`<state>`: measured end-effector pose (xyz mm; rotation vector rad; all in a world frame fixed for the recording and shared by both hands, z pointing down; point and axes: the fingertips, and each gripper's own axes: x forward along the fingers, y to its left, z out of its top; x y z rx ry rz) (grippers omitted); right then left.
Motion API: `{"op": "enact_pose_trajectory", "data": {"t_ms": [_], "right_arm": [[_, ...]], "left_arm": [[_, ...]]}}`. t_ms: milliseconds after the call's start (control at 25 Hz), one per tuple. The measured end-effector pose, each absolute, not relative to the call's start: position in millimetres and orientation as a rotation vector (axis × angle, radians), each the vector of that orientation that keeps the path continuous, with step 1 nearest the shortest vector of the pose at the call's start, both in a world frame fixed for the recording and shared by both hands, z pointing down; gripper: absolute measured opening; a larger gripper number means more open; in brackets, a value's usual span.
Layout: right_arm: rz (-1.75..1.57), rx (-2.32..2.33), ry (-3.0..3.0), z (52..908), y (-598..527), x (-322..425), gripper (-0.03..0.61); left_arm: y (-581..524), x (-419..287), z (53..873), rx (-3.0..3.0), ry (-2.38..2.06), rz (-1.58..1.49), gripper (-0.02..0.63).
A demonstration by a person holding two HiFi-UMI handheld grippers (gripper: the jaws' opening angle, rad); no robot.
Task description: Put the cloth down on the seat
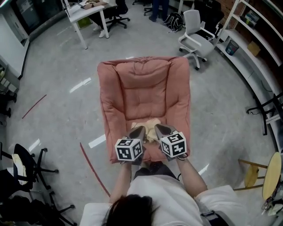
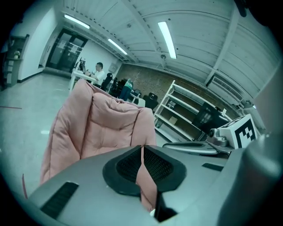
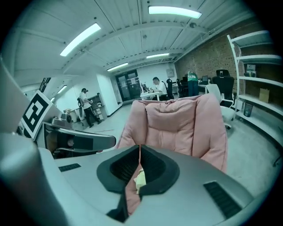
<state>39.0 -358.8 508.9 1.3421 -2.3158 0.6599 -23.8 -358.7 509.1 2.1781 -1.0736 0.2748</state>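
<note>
A pink padded seat [image 1: 143, 95] lies open on the floor, its backrest at the far side. A small beige cloth [image 1: 150, 130] rests on the seat's front part. My left gripper [image 1: 138, 133] and right gripper [image 1: 162, 130] hover side by side just above it, one on either side of the cloth. Both are shut with the pads together and nothing pinched between them. In the left gripper view the left gripper [image 2: 142, 152] points at the seat [image 2: 106, 128]. In the right gripper view the right gripper [image 3: 140, 152] faces the seat [image 3: 177, 128]. A pale bit of cloth [image 3: 140, 178] shows below the jaws.
A white office chair [image 1: 196, 35] and shelving [image 1: 252, 48] stand at the back right. A white table [image 1: 86, 13] is at the back left, black chair bases [image 1: 26, 163] at the left, a wooden stool [image 1: 265, 172] at the right. People sit at far desks.
</note>
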Motion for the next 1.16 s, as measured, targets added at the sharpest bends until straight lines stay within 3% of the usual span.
{"op": "enact_pose_trajectory", "data": {"t_ms": [1160], "right_arm": [[0.569,1.408,-2.222,512.2,-340.6,37.7,0.028]], "left_arm": [[-344.5,-31.2,508.7,2.177,-1.223,0.317,0.038]]}}
